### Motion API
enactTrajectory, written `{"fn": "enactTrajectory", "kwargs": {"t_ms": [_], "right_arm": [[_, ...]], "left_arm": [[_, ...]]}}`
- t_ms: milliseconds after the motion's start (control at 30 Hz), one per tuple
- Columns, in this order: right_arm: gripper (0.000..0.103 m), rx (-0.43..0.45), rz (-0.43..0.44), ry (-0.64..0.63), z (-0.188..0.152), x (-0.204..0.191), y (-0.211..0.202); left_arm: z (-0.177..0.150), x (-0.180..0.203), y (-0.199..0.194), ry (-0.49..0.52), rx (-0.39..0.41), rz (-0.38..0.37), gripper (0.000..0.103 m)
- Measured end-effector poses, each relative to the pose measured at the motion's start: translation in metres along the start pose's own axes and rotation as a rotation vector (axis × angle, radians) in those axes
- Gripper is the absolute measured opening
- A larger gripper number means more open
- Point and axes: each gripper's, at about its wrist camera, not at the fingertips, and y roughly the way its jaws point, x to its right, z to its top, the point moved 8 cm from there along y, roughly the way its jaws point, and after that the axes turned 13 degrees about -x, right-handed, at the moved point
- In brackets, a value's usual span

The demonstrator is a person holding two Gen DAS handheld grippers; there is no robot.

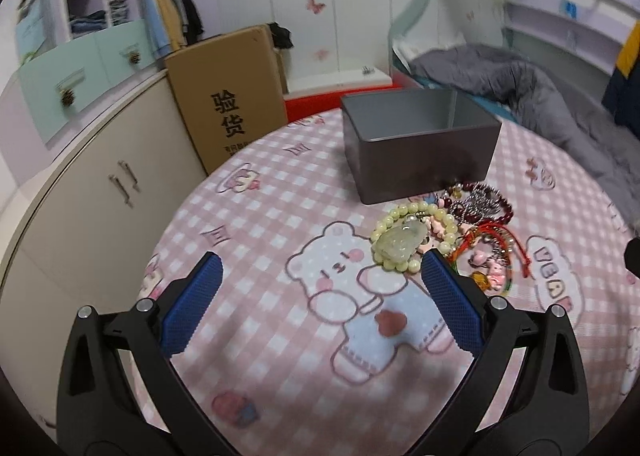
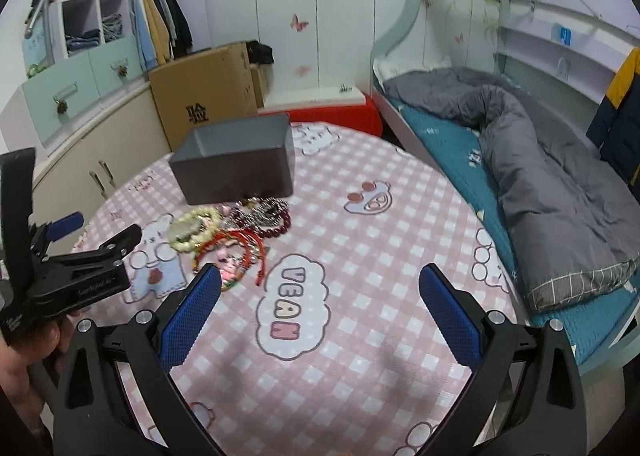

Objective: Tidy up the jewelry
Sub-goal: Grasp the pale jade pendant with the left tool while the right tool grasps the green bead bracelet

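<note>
A heap of jewelry lies on the pink checked tablecloth in front of an open grey box. Nearest me is a pale green bead bracelet with a jade pendant; dark red beads and red cord bracelets lie to its right. My left gripper is open and empty, its right finger just short of the green bracelet. In the right wrist view the heap sits below the grey box. My right gripper is open and empty, right of the heap. The left gripper shows at left, held by a hand.
A cardboard box leans against cream cabinets at the left. Red furniture stands behind the table. A bed with a grey duvet runs along the right side. White wardrobes line the back wall.
</note>
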Motion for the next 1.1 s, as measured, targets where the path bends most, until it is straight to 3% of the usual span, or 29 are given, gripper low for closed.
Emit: {"fn": "enactTrajectory", "kwargs": {"t_ms": [233,400,500,633,800,900,1100], "right_arm": [[0.095,-0.076,0.004,0.014,0.008,0.006,0.03],[0.095,-0.109,0.002,0.004,0.015,0.005,0.045],[0.095,-0.122,-0.003,-0.003,0.021,0.004,0.051],[0.095,-0.13,-0.013,-0.008,0.028,0.003,0.057],[0.095,-0.14,-0.019,-0.018,0.034,-0.001,0.062],[0.095,-0.143,-0.014,-0.028,0.035,-0.007,0.064],[0.095,-0.149,0.049,-0.081,0.039,-0.032,0.066]], "left_arm": [[0.013,0.018,0.039,0.108,-0.076,-0.009,0.097],[0.018,0.024,0.054,0.136,-0.1,-0.074,0.095],[0.021,0.032,0.059,0.17,-0.11,-0.157,0.075],[0.022,0.041,0.059,0.185,-0.124,-0.311,0.036],[0.019,0.043,0.057,0.203,-0.118,-0.342,0.027],[0.014,0.032,0.055,0.167,-0.117,-0.374,0.027],[0.011,0.001,0.046,0.066,-0.095,-0.365,0.027]]}}
